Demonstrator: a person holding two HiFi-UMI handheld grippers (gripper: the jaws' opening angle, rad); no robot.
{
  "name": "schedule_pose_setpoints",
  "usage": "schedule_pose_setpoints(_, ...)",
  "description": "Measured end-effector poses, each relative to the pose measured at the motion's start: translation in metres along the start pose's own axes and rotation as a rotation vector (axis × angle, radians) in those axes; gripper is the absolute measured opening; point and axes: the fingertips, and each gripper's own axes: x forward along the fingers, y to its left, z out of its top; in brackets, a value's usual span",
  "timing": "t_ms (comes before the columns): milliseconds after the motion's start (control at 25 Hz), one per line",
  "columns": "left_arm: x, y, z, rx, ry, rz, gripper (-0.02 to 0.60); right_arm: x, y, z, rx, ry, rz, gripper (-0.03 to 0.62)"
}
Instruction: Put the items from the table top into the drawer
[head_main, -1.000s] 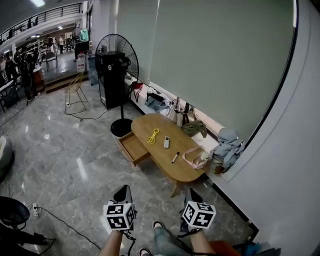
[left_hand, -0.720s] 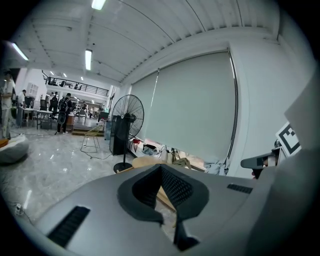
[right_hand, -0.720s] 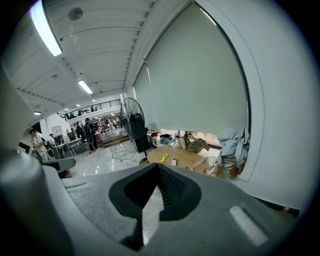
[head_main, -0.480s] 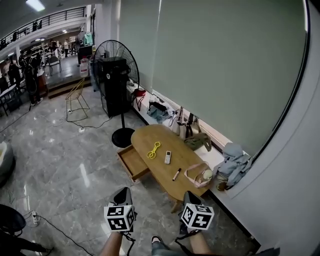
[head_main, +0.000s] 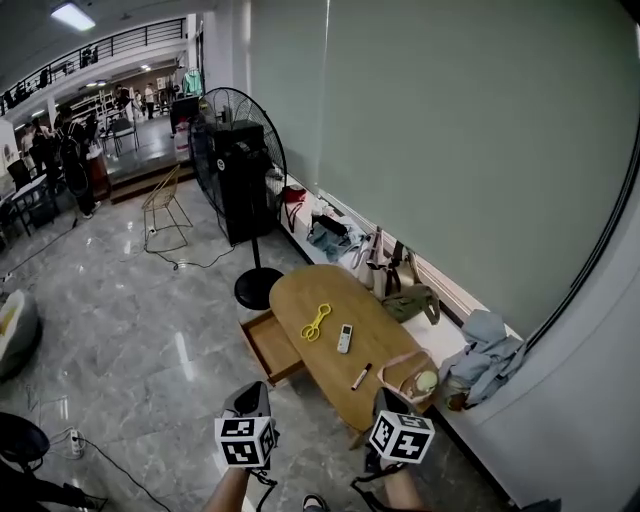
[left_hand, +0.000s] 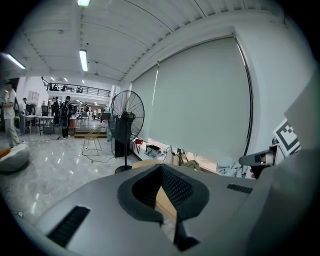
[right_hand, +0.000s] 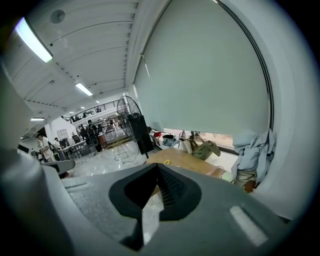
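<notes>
An oval wooden table (head_main: 312, 290) carries a yellow looped item (head_main: 317, 322), a white remote (head_main: 344, 338), a dark marker (head_main: 360, 376) and a pink bag (head_main: 400, 368) with a pale green ball (head_main: 427, 381) in it. On the table's left side its drawer (head_main: 272, 347) stands pulled out, and I see nothing inside. My left gripper (head_main: 252, 390) and right gripper (head_main: 386, 397) hover above the floor short of the table's near end, both shut and holding nothing. The table top (left_hand: 148, 163) peeks over the left gripper (left_hand: 161, 172). In the right gripper view the tabletop (right_hand: 187, 161) lies beyond the right gripper (right_hand: 157, 172).
A tall black floor fan (head_main: 238, 170) stands just beyond the table. Bags and clothes (head_main: 480, 350) line the low ledge under the roller blind along the table's right side. A wire-frame chair (head_main: 165, 205) and cables sit on the marble floor to the left; people stand far back.
Both grippers and the head camera have travelled forward over the floor toward the table, which now sits lower and nearer in the head view. Nothing on the table has shifted.
</notes>
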Motion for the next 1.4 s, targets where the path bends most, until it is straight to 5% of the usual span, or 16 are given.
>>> schedule_pose_setpoints(680, 0.114, 0.036, 0.018, -0.002, 0.048, -0.004, -0.008, 0.115, -0.011, 0.029, 0.009, 0.048, -0.015, 0.005)
schedule_pose_setpoints(1400, 0.313, 0.152, 0.133, 0.034, 0.045, -0.097, -0.008, 0.314, 0.053, 0.141, 0.029, -0.007, -0.085, 0.006)
